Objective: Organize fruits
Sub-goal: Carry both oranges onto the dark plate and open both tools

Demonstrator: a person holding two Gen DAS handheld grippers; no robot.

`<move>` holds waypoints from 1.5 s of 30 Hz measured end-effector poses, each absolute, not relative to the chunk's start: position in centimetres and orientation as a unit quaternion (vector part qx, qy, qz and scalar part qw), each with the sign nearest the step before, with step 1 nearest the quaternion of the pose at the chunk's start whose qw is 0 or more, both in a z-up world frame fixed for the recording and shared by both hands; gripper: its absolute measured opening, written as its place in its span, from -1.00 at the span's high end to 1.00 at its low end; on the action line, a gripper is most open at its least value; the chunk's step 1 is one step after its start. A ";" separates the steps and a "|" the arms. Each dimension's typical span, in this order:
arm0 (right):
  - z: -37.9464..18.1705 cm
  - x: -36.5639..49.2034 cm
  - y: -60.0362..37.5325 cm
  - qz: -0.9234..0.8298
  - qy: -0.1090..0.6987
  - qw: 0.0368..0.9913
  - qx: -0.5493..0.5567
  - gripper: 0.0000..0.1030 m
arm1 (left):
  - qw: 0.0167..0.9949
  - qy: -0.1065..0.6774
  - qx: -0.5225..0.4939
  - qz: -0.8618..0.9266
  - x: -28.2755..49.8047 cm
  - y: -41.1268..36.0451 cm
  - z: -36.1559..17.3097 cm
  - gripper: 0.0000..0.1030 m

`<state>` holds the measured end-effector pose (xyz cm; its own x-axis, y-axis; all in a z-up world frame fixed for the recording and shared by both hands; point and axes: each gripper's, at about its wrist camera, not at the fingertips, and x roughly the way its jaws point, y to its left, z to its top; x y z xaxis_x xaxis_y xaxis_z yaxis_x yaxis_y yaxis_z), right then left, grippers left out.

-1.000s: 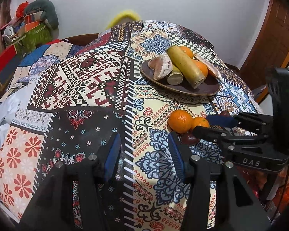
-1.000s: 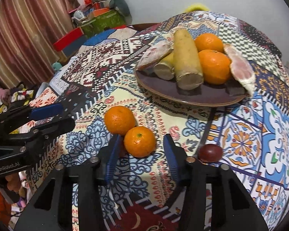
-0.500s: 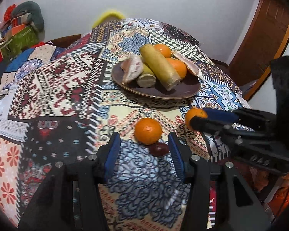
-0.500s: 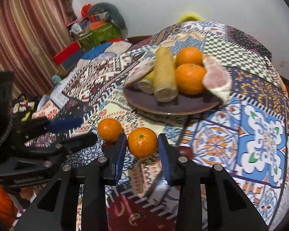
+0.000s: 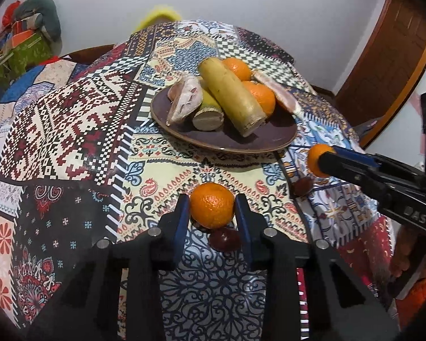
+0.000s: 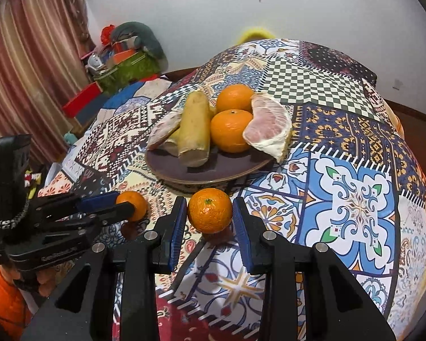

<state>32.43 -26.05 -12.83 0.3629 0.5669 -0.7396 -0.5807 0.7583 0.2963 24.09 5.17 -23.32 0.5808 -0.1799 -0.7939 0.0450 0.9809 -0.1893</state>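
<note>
Your left tool (image 5: pixel 212 213) grips a mandarin (image 5: pixel 212 209) just above the counter (image 5: pixel 71 130), a dark red fruit (image 5: pixel 225 239) half hidden below it. Your right tool (image 6: pixel 209 216) clamps another mandarin (image 6: pixel 210 210), stem scar up, near the brown plate (image 6: pixel 213 174). On the plate, the sugarcane piece (image 6: pixel 194 130) lies lengthwise, cut end toward you, partly hiding a shorter piece

Surfaces: cloth, glaze, peel, plastic

A matt printed tablecloth (image 5: pixel 71 130) is seen under a glossy brown plate (image 5: pixel 269 139); dimpled, slightly shiny peel is shown on the orange (image 6: pixel 210 210), and matt black plastic with blue ribbed pads (image 6: pixel 175 227) on the grippers.
</note>
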 end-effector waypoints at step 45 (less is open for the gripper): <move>-13.4 37.1 -23.8 0.342 0.437 0.832 -0.027 0.39 | 0.911 0.400 -0.070 -0.073 29.6 3.9 -20.6 0.38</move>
<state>37.09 -23.76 -13.42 0.3848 0.5451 -0.7449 -0.5928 0.7645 0.2533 29.59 3.94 -20.56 0.6699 -0.1890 -0.7180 0.0772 0.9795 -0.1858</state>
